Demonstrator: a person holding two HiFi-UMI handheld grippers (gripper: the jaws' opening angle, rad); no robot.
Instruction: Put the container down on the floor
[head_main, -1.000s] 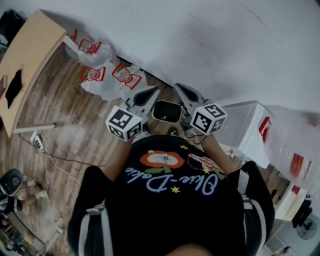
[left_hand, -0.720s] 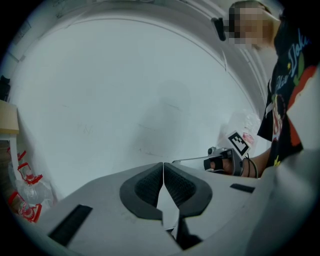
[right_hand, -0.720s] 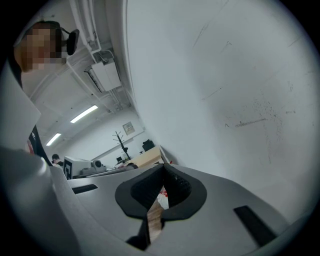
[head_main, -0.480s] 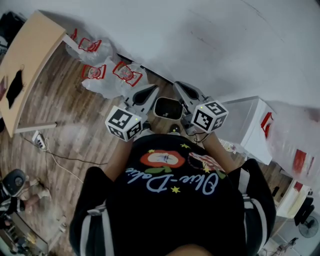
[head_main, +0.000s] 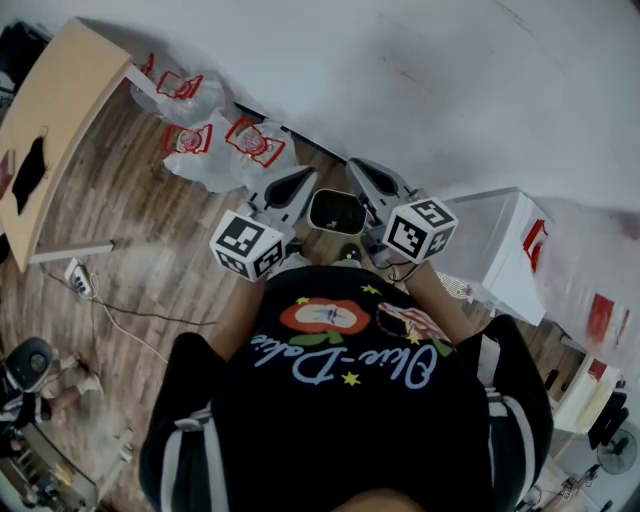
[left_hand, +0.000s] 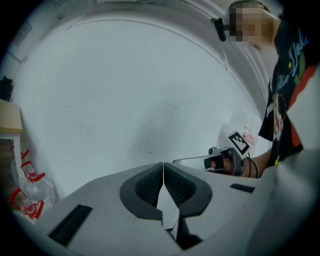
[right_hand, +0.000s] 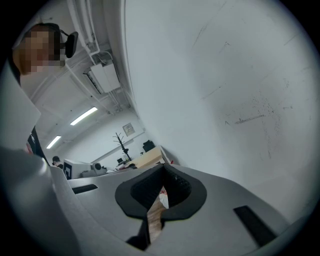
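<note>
In the head view I hold both grippers at chest height, pointing at the white wall. My left gripper (head_main: 298, 185) is shut with nothing in it, and its pads meet in the left gripper view (left_hand: 163, 175). My right gripper (head_main: 368, 178) is also shut and empty, with its jaws together in the right gripper view (right_hand: 162, 181). A dark rounded-rectangular object with a pale rim (head_main: 336, 211) shows between the two grippers; I cannot tell whether it rests on the floor. A translucent white storage container (head_main: 490, 245) stands on the floor to the right.
Clear plastic bags with red print (head_main: 228, 150) lie along the wall at the left. A light wooden table (head_main: 50, 130) stands at the far left, with a power strip and cable (head_main: 76, 281) below it. The floor is wood-patterned (head_main: 150, 230).
Both grippers and the dark object between them have drifted slightly up in the head view. The jaws stay shut.
</note>
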